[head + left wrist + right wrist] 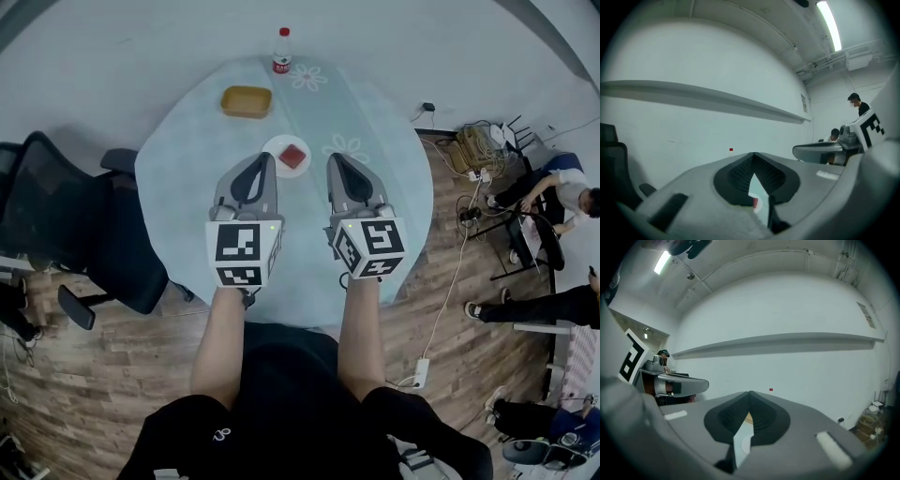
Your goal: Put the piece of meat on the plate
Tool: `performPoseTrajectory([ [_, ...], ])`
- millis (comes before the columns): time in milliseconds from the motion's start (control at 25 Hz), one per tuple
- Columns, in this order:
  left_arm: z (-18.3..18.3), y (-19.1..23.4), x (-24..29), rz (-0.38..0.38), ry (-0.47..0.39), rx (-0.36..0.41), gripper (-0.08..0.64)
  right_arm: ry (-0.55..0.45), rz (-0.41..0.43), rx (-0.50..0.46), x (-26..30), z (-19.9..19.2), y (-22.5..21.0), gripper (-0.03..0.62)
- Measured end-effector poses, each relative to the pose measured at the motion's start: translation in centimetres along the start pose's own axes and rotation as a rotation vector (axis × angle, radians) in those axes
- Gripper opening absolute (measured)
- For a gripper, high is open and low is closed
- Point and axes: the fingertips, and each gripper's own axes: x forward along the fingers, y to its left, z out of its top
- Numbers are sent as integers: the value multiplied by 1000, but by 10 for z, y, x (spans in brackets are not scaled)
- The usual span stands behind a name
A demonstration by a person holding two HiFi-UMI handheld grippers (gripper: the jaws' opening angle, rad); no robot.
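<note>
Round table [187,178] with smooth pale-green flowered cloth, flat square red piece of meat [292,157] lying on small round white plate [272,148], grey left tongs [266,161] and right tongs [335,161] both pressed together, empty, yellow rounded tray [247,101] behind.

One plate [273,154], one piece of meat [292,157], one yellow bowl [247,101], one bottle [281,52], two grippers: left gripper [266,159], right gripper [335,159].

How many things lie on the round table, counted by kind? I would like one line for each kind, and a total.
plate: 1
piece of meat, lying on the plate: 1
yellow dish: 1
bottle with a red cap: 1
Total: 4
</note>
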Motion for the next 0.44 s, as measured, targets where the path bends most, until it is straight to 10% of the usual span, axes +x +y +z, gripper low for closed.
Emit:
performPoseTrajectory([
  [440,-14,-1,13,-3,27,2,-6,-2,26,-1,4,-9,-5,6],
])
